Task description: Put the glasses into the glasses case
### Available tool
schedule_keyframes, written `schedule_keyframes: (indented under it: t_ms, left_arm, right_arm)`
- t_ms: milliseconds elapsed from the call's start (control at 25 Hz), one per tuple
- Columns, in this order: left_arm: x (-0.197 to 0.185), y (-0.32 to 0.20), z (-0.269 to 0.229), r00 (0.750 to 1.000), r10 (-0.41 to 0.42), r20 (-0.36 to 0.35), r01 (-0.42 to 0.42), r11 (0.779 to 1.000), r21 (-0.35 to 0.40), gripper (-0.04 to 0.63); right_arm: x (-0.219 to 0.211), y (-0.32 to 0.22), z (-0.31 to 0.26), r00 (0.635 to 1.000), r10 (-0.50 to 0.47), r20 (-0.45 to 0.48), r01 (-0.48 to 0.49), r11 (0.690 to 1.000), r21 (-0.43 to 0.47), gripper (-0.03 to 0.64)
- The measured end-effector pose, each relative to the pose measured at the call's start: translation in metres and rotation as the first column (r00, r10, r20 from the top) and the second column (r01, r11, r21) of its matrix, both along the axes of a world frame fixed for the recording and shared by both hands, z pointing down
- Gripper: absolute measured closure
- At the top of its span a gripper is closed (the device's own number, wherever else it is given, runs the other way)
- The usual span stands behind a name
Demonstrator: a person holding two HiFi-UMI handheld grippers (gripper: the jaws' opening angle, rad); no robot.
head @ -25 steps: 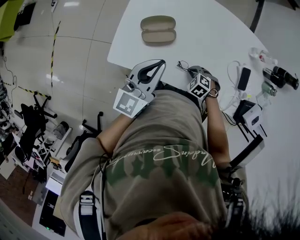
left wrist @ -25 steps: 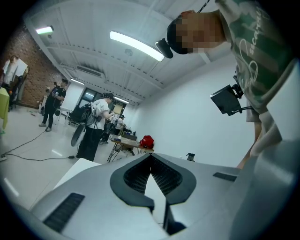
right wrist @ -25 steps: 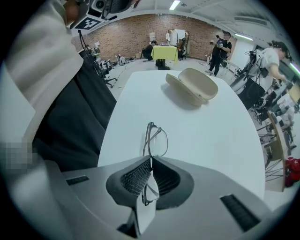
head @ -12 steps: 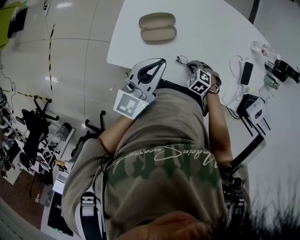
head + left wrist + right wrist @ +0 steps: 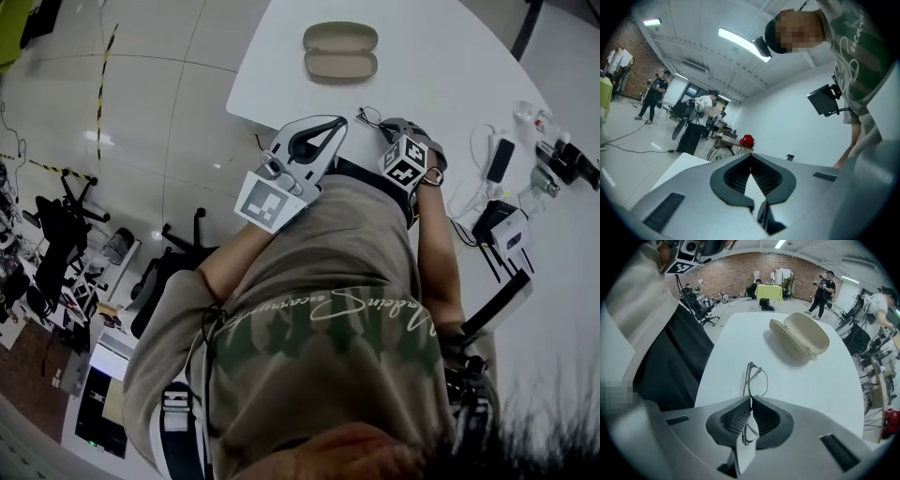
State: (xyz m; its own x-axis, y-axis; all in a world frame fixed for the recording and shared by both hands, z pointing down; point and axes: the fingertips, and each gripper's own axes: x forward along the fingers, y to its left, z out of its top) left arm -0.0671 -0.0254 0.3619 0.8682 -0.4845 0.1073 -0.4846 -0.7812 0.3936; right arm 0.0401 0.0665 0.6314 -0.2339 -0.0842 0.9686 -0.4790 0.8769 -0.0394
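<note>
Over the last second your right gripper (image 5: pixel 751 401) has crept a little toward the open case (image 5: pixel 340 52), carrying the glasses (image 5: pixel 757 380) with it. In the head view the gap between them has narrowed slightly, and the case sits at about 11 o'clock from the glasses (image 5: pixel 367 119). That reads as the carry having just begun, with most of the way across the table (image 5: pixel 450 84) still to go.

The right jaws are clamped on the glasses frame, with one lens sticking out past the tips above the table. Your left gripper (image 5: pixel 751 159) is closed tip to tip on nothing and held off the table's near edge.

From the right gripper, the case (image 5: pixel 801 336) lies at 1 o'clock, seen side-on, so its inside is out of sight. You cannot tell whether the temples are folded. In the head view the glasses are only a thin dark wire, and the marker cube covers most of the right gripper (image 5: pixel 394 139).
</note>
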Motion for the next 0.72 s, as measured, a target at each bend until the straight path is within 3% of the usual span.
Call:
schedule_keyframes:
  t_ms: [480,720]
  left_arm:
    - [-0.023,-0.006,0.004,0.999,-0.050,-0.007,0.050,0.999,-0.011,0.589]
    - [-0.025,-0.008,0.002,0.999,-0.036,-0.016,0.036,0.999,-0.006,0.589]
  right_arm:
    - [-0.011,-0.014,0.001,0.998,-0.059,-0.019,0.059,0.998,0.003,0.589]
    - [-0.016,-0.020,0.004,0.995,-0.091,-0.033,0.091,0.996,0.005,0.589]
